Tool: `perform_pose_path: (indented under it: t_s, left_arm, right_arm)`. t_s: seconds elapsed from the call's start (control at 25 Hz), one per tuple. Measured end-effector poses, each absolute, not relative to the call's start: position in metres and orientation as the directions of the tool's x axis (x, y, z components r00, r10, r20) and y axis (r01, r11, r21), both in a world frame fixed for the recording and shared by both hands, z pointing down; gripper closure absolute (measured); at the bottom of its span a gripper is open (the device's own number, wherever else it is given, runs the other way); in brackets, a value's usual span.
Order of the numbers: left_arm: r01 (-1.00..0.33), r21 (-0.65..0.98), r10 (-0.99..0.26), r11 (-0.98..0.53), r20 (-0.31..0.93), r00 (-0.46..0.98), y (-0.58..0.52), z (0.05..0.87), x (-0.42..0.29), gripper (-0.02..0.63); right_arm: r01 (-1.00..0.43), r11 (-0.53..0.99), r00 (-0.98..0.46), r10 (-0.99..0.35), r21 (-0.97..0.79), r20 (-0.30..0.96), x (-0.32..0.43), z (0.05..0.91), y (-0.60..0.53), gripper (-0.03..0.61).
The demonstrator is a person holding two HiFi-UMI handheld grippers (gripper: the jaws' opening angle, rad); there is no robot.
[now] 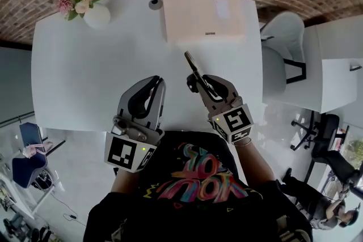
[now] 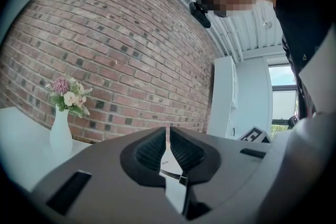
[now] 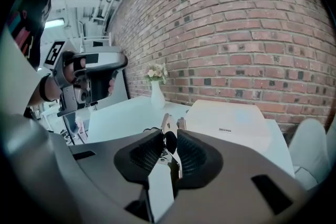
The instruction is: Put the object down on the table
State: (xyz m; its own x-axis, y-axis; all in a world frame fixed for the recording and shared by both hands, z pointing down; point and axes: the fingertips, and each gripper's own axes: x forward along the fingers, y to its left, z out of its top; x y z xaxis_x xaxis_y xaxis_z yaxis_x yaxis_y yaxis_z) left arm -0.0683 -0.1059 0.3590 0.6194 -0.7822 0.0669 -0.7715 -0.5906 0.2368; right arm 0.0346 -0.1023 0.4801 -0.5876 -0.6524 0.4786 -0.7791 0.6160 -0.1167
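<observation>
Metal tool (image 1: pixel 191 65): clamped in right claw (image 3: pixel 169 138), jutting past its tips, above white tabletop (image 1: pixel 85 82)
Left claw (image 2: pixel 168 136): pressed together, empty, just beside right claw
Pale box (image 1: pixel 201 11): on tabletop, beyond right claw's tips

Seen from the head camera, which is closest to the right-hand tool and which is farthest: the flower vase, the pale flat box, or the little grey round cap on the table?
From the right tool, shut on a metal object:
1. Pale flat box, straight ahead of it.
2. Grey round cap, ahead to the left, beside the box.
3. Flower vase, far left corner.
</observation>
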Motion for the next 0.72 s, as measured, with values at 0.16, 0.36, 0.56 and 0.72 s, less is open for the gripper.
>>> perform_pose_path:
  t_s: [0.16, 0.36, 0.56, 0.72]
  left_arm:
    - [-0.769, 0.243, -0.779, -0.592, 0.075, 0.623, -0.105, 0.364, -0.064, 0.572]
    - [-0.768, 0.249, -0.777, -0.589, 0.085, 0.624, -0.105, 0.369, -0.063, 0.574]
    - [-0.763, 0.254, -0.770, -0.594, 0.096, 0.631, -0.103, 0.373, -0.061, 0.574]
    - [-0.762, 0.258, -0.770, -0.594, 0.094, 0.632, -0.102, 0.373, -0.059, 0.573]
  right_arm:
    - [-0.780, 0.617, -0.575, -0.637, -0.107, 0.513, 0.038, 0.504, -0.101, 0.476]
    - [-0.785, 0.613, -0.554, -0.631, -0.089, 0.544, 0.038, 0.526, -0.101, 0.476]
    - [-0.787, 0.612, -0.546, -0.635, -0.074, 0.546, 0.034, 0.543, -0.104, 0.476]
    - [-0.792, 0.608, -0.529, -0.634, -0.060, 0.564, 0.037, 0.559, -0.104, 0.476]
